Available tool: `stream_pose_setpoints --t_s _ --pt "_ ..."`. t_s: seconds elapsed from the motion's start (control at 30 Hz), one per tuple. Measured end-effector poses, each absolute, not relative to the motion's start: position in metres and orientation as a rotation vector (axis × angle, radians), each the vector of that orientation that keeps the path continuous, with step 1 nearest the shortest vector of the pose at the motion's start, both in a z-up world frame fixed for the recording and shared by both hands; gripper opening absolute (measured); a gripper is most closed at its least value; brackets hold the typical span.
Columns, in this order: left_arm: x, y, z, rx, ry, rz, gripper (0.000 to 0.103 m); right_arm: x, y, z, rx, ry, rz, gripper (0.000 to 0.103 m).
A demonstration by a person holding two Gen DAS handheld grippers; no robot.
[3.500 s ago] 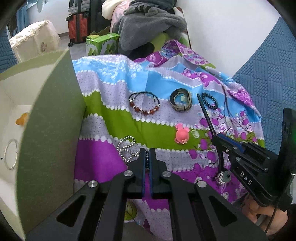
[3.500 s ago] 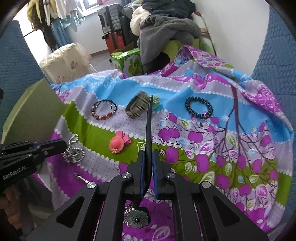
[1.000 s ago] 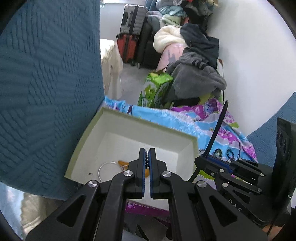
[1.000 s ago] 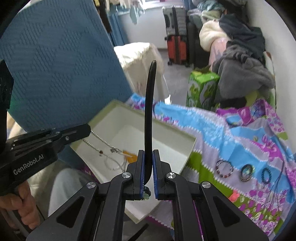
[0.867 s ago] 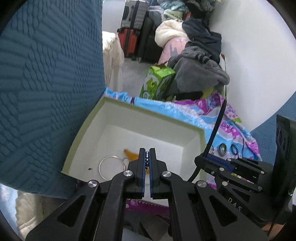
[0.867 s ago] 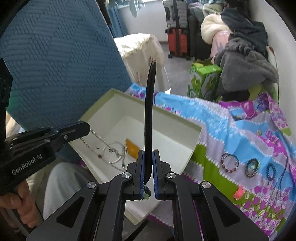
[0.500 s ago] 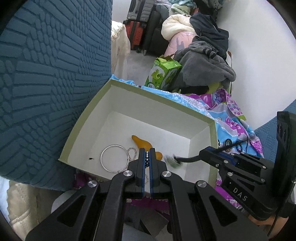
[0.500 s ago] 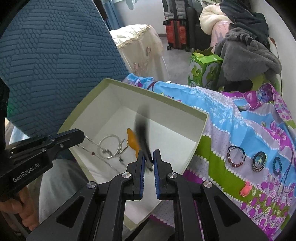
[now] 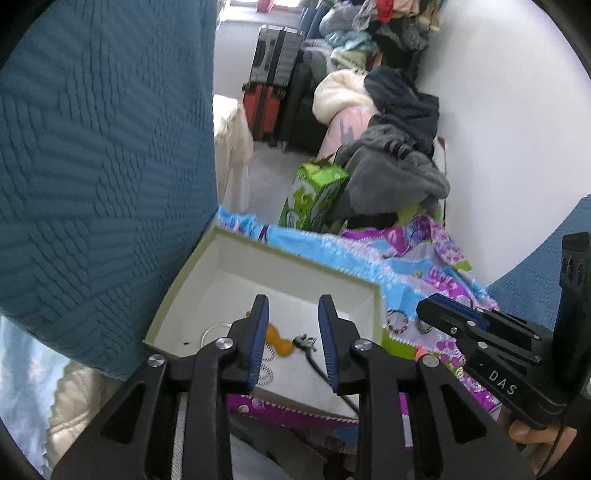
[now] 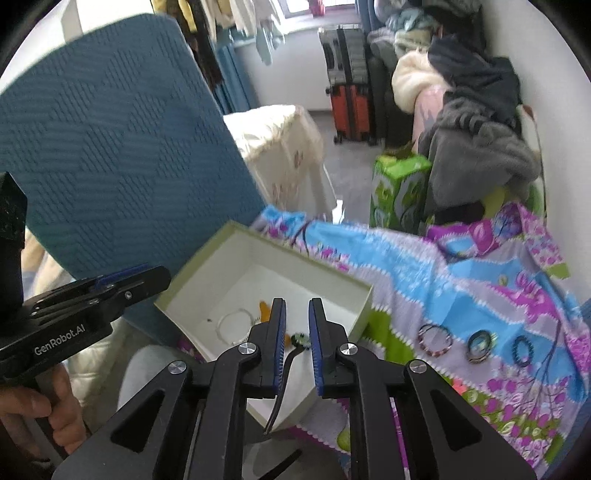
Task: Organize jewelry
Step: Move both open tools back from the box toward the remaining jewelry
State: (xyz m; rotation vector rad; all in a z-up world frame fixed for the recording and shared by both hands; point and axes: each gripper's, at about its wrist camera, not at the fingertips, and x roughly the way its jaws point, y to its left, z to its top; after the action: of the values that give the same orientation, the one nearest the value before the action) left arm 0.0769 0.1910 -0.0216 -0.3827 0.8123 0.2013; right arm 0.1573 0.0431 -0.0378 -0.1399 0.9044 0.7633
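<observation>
Above the box, both claws gape, holding nothing.

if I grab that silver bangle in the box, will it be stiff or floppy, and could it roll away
The bangle keeps a clean round hoop shape, so probably stiff. It looks thin, so likely light. Lying flat in the box, it shouldn't roll unless stood on edge.

We see a bright room lit by soft daylight from a far window. Shadows are weak. The white wall glows a little. Both pictures bend at the edges and have dark round corners. The colorful cloth looks a bit blurry.
</observation>
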Motion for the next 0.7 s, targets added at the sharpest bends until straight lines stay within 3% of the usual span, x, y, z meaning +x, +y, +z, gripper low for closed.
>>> stream_pose_setpoints --t_s 0.3,0.7 --pt "0.070 0.162 0.029 -0.340 0.700 0.204 0.029 0.150 0.006 0.018 -0.102 0.769 0.766 0.011" --pt "0.077 0.120 0.054 -0.324 0.636 0.151 0.029 0.154 -0.057 0.049 -0.058 0.675 0.685 0.011"
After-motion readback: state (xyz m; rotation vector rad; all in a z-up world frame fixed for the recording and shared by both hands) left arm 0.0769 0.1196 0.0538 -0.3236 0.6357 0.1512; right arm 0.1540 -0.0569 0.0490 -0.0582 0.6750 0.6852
